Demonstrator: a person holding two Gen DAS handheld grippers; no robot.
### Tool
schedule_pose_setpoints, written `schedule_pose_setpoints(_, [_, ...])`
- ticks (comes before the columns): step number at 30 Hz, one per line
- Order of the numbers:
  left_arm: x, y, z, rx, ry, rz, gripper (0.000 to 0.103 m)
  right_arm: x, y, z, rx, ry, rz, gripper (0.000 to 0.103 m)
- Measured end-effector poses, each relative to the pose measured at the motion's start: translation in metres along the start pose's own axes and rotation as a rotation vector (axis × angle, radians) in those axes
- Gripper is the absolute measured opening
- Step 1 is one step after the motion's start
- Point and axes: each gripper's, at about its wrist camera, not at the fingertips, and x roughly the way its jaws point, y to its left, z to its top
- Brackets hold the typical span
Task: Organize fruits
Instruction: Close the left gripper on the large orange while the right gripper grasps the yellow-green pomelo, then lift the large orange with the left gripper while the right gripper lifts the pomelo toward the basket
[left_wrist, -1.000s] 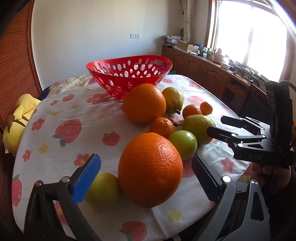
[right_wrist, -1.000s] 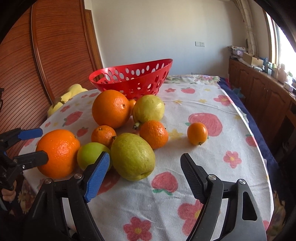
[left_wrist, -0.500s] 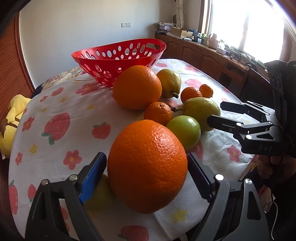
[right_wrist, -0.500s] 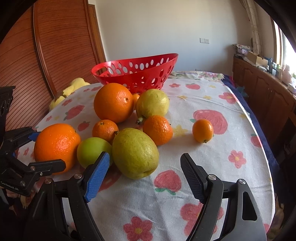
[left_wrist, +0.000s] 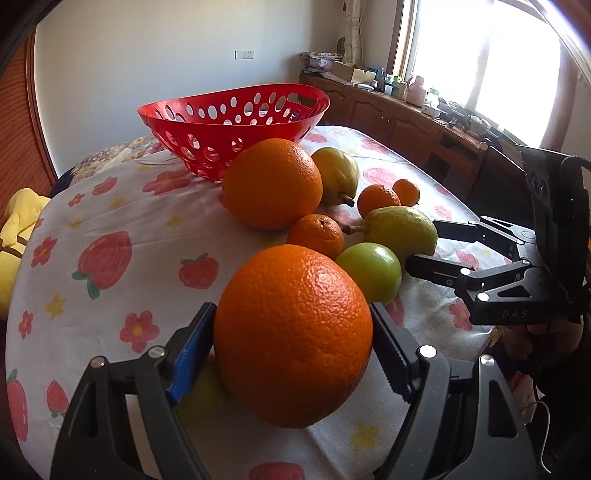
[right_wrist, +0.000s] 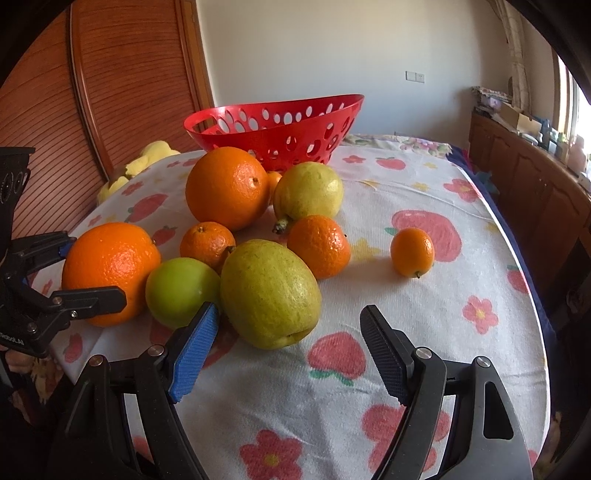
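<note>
my left gripper (left_wrist: 291, 350) has just closed its fingers on the near orange (left_wrist: 293, 334), right gripper (right_wrist: 288, 350) fingers apart; next, lift toward the basket (left_wrist: 236, 110) at 12 o'clock.

Strawberry-print cloth (right_wrist: 424, 332) covers bench, yellow plush (left_wrist: 18, 229) at its left edge, wood cabinets (left_wrist: 399, 118) under window (left_wrist: 480, 55), wall switch (right_wrist: 413, 76).

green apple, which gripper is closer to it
Right. The right gripper has its blue pad right beside the green apple, jaws open around the pear. The left gripper sits a fruit away, jaws just closing around the big orange.
</note>
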Motion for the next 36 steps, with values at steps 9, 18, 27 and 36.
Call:
schedule_pose_setpoints(9, [-0.010,0.011,0.007,-0.030,-0.044,-0.001,0.079,0.005,0.001,0.002,-0.017,0.010,0.002,0.081])
schedule_pose_setpoints(18, [-0.033,0.032,0.025,-0.060,-0.107,0.010,0.079,0.010,0.002,0.005,-0.033,0.015,0.018,0.076])
schedule_pose_setpoints(27, [-0.050,0.045,0.033,-0.075,-0.149,0.044,0.079,0.015,-0.002,0.007,-0.010,0.025,0.055,0.077])
schedule_pose_setpoints(36, [-0.053,0.049,0.032,-0.084,-0.152,0.054,0.079,0.019,-0.003,0.010,0.015,0.039,0.112,0.058])
